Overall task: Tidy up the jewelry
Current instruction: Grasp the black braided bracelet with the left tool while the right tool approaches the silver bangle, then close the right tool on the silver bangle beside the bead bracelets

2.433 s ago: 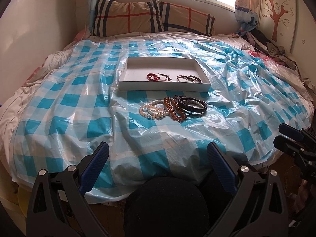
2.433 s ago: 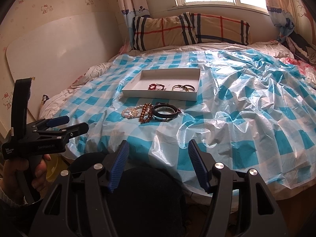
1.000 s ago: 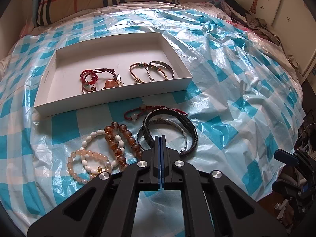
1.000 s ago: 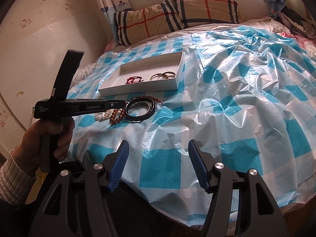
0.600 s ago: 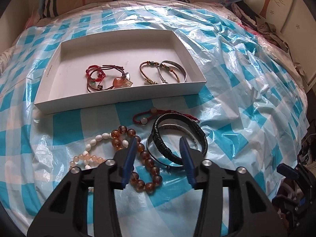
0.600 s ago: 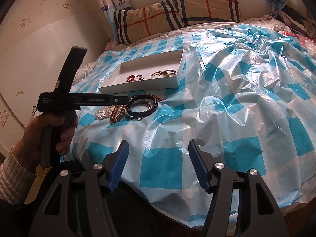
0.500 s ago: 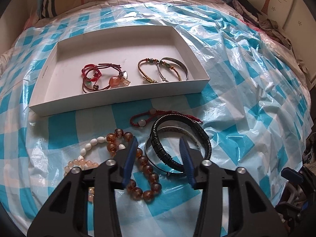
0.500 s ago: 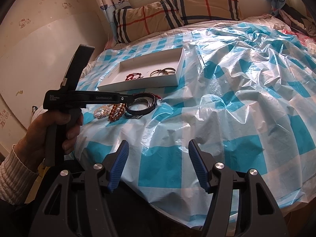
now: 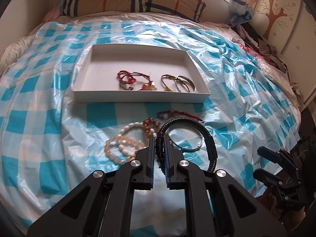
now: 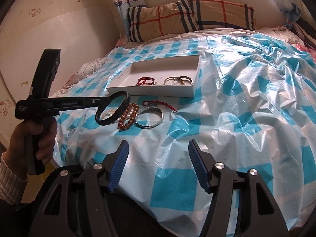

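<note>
My left gripper (image 9: 159,140) is closing, its pads pressing on a black braided bracelet (image 9: 209,140). In the right wrist view that black bracelet (image 10: 110,119) hangs off the sheet from the left gripper (image 10: 109,98), in front of the white tray (image 10: 150,92). The tray (image 9: 138,97) holds red cord bracelets (image 9: 128,79) and two thin bangles (image 9: 177,83). On the sheet lie a silver bangle (image 9: 189,148), amber beads (image 9: 151,125), pale bead bracelets (image 9: 122,148) and a red cord bracelet (image 9: 173,113). My right gripper (image 10: 158,148) stands open and empty near the bed's front edge.
A crinkled blue-and-white checked plastic sheet (image 10: 246,102) covers the bed. Plaid pillows (image 10: 187,15) lie at the head under a window. A white board (image 10: 69,39) leans on the left wall. Clothes (image 9: 272,55) are piled at the right edge.
My left gripper opened over the black bracelet, then closed on it and raised it off the sheet. The silver bangle under it now lies bare. The right gripper stays open.
</note>
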The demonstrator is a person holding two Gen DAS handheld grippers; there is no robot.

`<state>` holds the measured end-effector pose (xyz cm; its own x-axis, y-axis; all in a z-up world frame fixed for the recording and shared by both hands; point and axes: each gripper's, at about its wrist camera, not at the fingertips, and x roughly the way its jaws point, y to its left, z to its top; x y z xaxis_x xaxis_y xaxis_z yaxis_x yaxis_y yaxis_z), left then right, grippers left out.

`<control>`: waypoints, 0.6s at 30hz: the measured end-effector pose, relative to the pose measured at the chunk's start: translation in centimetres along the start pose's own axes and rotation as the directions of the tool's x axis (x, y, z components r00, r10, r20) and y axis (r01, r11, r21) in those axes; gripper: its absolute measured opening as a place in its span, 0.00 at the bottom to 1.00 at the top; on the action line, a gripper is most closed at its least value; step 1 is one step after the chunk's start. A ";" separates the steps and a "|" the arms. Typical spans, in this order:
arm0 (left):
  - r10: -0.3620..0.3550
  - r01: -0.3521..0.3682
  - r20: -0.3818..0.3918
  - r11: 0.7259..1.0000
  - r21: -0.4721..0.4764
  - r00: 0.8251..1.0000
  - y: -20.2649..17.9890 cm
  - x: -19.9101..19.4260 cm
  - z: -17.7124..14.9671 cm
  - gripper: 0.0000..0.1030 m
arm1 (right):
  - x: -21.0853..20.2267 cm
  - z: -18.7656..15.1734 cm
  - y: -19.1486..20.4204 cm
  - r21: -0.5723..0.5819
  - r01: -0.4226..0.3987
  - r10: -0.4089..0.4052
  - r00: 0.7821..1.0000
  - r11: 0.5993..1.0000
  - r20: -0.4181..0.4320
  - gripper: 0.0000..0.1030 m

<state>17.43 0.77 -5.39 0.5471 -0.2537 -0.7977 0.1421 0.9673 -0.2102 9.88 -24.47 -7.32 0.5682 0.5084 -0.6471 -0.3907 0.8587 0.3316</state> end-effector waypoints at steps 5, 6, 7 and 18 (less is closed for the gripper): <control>0.004 -0.004 0.001 0.999 -0.038 1.000 2.1 -1.0 -1.5 0.08 | 3.9 2.0 1.6 -0.090 -0.020 0.015 0.999 0.996 -0.048 0.59; 0.006 -0.006 0.002 0.999 -0.037 1.000 2.1 -1.0 -1.7 0.08 | 4.7 2.3 1.8 -0.106 -0.018 0.011 0.998 0.994 -0.060 0.59; 0.008 -0.007 0.005 0.999 -0.034 1.000 2.1 -1.0 -1.9 0.08 | 5.6 2.7 1.9 -0.119 -0.018 0.009 0.997 0.993 -0.074 0.59; -0.017 0.018 0.012 0.999 -0.044 1.000 2.8 -0.3 -2.0 0.08 | 12.2 3.9 2.2 -0.220 -0.034 -0.016 0.975 0.975 -0.220 0.59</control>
<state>16.00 3.54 -6.85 0.5544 -0.2701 -0.7872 0.1152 0.9617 -0.2489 18.77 -16.11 -11.77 0.4014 0.4680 -0.7873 -0.5593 0.8059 0.1939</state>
